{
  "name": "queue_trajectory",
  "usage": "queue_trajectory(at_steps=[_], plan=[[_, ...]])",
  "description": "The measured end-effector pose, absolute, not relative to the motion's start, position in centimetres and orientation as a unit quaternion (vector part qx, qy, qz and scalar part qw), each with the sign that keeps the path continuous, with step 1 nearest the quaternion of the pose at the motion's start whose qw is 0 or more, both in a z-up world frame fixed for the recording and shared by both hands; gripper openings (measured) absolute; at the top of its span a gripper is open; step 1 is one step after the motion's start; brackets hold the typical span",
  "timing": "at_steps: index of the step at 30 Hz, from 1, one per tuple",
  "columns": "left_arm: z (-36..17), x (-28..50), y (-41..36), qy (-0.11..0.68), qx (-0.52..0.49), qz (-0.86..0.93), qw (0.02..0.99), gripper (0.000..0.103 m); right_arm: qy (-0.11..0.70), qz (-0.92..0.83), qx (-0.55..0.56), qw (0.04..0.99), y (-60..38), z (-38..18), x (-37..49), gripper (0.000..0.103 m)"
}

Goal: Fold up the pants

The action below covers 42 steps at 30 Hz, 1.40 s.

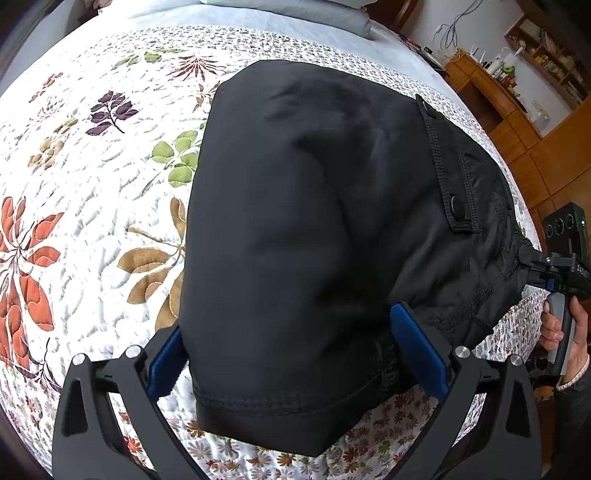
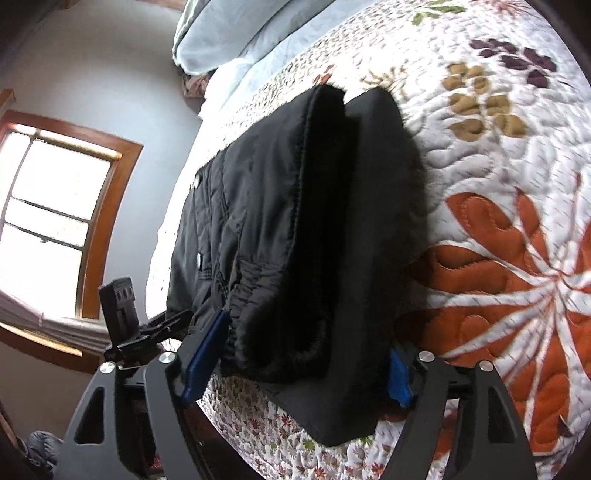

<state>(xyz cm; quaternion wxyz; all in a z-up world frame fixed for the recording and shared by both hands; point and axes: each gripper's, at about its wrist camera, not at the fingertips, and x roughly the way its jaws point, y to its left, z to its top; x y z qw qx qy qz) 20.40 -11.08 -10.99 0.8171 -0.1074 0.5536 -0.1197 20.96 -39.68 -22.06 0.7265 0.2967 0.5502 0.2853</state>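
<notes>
Black pants (image 1: 303, 206) lie folded in a thick bundle on a floral quilt (image 1: 85, 206). In the left wrist view my left gripper (image 1: 291, 354) has its blue pads on both sides of the bundle's near hem end and is shut on it. My right gripper (image 1: 532, 266) shows at the right edge, clamped on the gathered waistband. In the right wrist view the right gripper (image 2: 306, 354) holds the stacked pants (image 2: 295, 221) between its blue pads, and the left gripper (image 2: 162, 325) shows low at the left, on the same garment. The snap-button flap (image 1: 456, 210) faces up.
The quilt (image 2: 498, 221) covers a bed with grey pillows (image 1: 295, 14) at the head. Wooden shelves and cabinets (image 1: 517, 96) stand past the bed's right side. A window (image 2: 59, 206) is on the wall left of the bed. The bed edge runs under both grippers.
</notes>
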Motion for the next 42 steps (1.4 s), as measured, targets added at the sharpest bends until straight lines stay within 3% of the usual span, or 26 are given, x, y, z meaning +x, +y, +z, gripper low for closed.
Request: queue_trajectory(at_steps=[8,20,25,31,42], plan=[[-11.1,20.2,-11.0,0.554,-0.108,-0.118,0.817,0.101,0.494,0.273,0.321,0.76,-42.5,-18.0,18.9,0.079],[-11.7,20.3,-10.5,0.561,-0.125,-0.122,0.809,0.101,0.533,0.269,0.314,0.738,-39.4,-19.8,20.3,0.08],[-12.0,20.3,-10.2,0.563,-0.133,-0.123,0.806,0.101,0.529,0.282,0.301,0.742,-39.1,-19.5,20.1,0.046],[-12.1,20.1,-10.0,0.565,-0.137,-0.121,0.804,0.101,0.525,0.284,0.281,0.751,-38.7,-18.9,19.9,0.027],[-11.9,19.3,-10.8,0.567,-0.127,-0.119,0.805,0.101,0.518,0.278,0.262,0.765,-38.6,-17.9,18.4,0.024]])
